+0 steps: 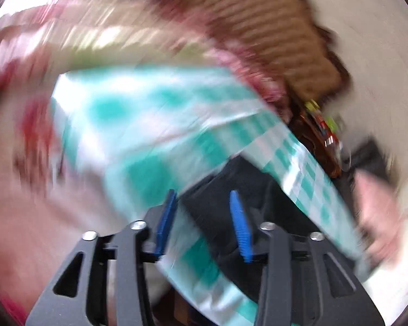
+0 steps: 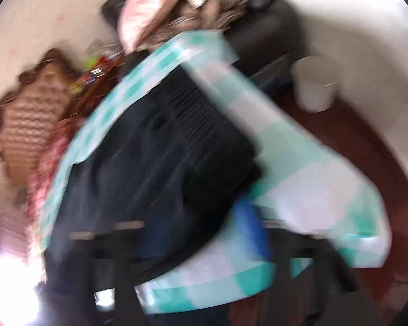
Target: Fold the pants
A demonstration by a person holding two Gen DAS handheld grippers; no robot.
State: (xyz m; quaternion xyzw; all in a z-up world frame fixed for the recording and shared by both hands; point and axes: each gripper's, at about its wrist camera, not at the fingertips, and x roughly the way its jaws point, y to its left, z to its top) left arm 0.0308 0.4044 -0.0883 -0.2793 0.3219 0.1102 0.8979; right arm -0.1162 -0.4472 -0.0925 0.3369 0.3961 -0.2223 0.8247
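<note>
Left jaws: your left gripper shows its blue pads standing apart, nothing pinched; a strip of the checked cloth runs between them toward 6 o'clock, with dark fabric behind.
Right jaws: your right gripper is smeared by motion blur. One blue pad shows at 5 o'clock of the dark heap, the other is lost behind fabric, so you cannot tell whether they are apart or clamped on cloth.
Pants: the pants lie as a dark bunched mass on the teal-and-white checked cloth, filling the centre of the right wrist view, ribbed waistband toward 12 o'clock. In the left wrist view they show only as a dark patch at 5 o'clock.
Surroundings: a white cup stands well apart at 2 o'clock; a quilted tan headboard sits at 9 o'clock; pink patterned bedding lies at 12 o'clock.
Step in hand: by appearance, you are early in the fold. The garment looks crumpled, not laid flat, and both cameras blur heavily, suggesting fast repositioning.
Next move: it likely calls for slowing down, finding the waistband or a leg hem, pinching one edge in each gripper, and spreading the fabric flat before any crease.
Risk: the checked cloth sits close to the left pads and could be caught instead of the garment.
</note>
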